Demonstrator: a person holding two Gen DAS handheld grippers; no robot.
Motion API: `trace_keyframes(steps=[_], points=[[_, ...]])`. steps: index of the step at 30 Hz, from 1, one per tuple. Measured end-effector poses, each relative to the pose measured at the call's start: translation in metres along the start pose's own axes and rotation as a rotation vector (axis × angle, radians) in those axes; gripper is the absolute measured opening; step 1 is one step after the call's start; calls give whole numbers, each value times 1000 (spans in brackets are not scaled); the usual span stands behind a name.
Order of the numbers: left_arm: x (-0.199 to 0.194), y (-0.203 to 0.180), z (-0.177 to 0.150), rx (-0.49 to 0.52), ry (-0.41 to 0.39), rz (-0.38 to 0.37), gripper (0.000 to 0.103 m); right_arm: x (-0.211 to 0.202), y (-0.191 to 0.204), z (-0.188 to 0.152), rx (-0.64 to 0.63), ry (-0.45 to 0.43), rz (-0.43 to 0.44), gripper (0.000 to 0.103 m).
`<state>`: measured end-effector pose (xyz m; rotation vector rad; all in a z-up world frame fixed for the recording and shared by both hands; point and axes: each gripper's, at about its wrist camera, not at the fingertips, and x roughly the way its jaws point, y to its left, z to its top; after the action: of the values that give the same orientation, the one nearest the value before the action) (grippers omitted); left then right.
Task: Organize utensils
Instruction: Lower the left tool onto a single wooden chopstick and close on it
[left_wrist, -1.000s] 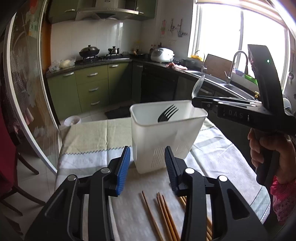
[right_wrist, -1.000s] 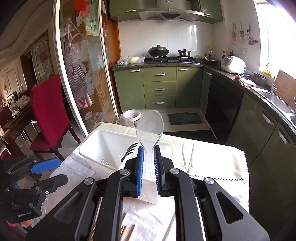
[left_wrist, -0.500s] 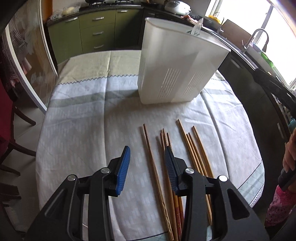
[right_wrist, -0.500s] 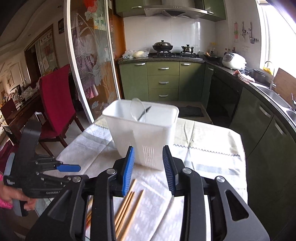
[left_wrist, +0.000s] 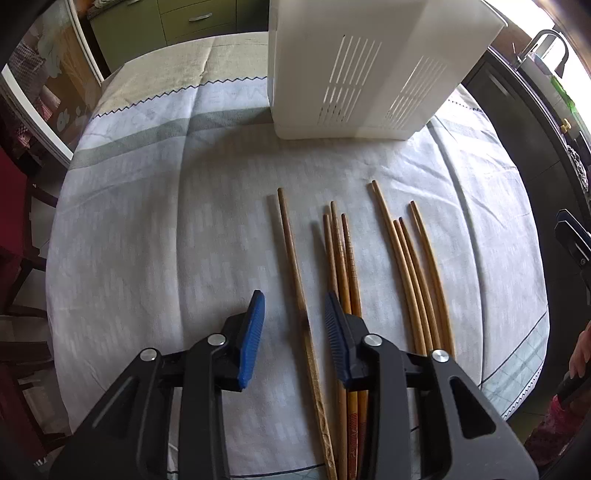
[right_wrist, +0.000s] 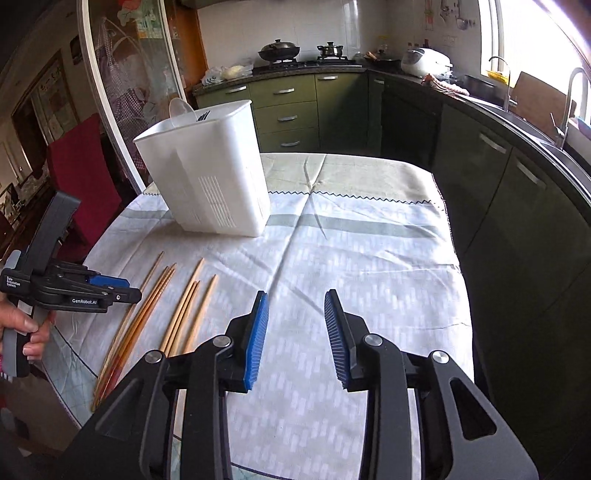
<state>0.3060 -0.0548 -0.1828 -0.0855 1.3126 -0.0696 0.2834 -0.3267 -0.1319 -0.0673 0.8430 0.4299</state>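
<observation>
A white slotted utensil holder (left_wrist: 369, 70) stands at the far side of the table; in the right wrist view (right_wrist: 210, 173) a clear spoon (right_wrist: 181, 110) and a black fork (right_wrist: 203, 116) stick out of it. Several wooden chopsticks (left_wrist: 413, 266) lie side by side on the cloth, also in the right wrist view (right_wrist: 184, 306). My left gripper (left_wrist: 293, 314) is open and low, its jaws either side of the leftmost chopstick (left_wrist: 293, 266). My right gripper (right_wrist: 295, 321) is open and empty above bare cloth, right of the chopsticks.
A pale patterned tablecloth (right_wrist: 362, 266) covers the table. Dark green kitchen cabinets (right_wrist: 517, 192) run along the right. A red chair (right_wrist: 85, 173) and a glass door stand to the left. The table's near edge is close under both grippers.
My right gripper let go of the clear spoon into the holder, opened and drew back. My left gripper dropped from the holder down to the chopsticks.
</observation>
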Motion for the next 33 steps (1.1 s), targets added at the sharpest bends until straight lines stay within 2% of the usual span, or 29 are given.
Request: trace_keyframes(steps=[3, 4, 5, 8, 9, 11, 16, 23, 33], points=[[5, -5, 0, 11, 13, 22, 25, 5, 8, 0, -17, 18, 9, 32], [5, -6, -1, 15, 11, 34, 21, 7, 11, 1, -22, 26, 13, 36], [6, -7, -1, 17, 12, 40, 20, 10, 15, 1, -27, 39, 22, 46], [8, -9, 1, 21, 24, 40, 8, 22, 35, 1, -62, 93, 64, 50], [8, -8, 0, 23, 26, 38, 8, 26, 42, 1, -79, 113, 79, 50], [8, -6, -2, 35, 28, 47, 7, 36, 55, 0, -112, 154, 95, 39], [4, 8, -11, 40, 39, 64, 6, 64, 73, 3, -126, 257, 129, 29], [-2, 31, -17, 16, 35, 59, 6, 96, 91, 4, -135, 374, 121, 29], [-2, 31, -17, 43, 35, 55, 7, 120, 107, 8, -133, 450, 29, 21]])
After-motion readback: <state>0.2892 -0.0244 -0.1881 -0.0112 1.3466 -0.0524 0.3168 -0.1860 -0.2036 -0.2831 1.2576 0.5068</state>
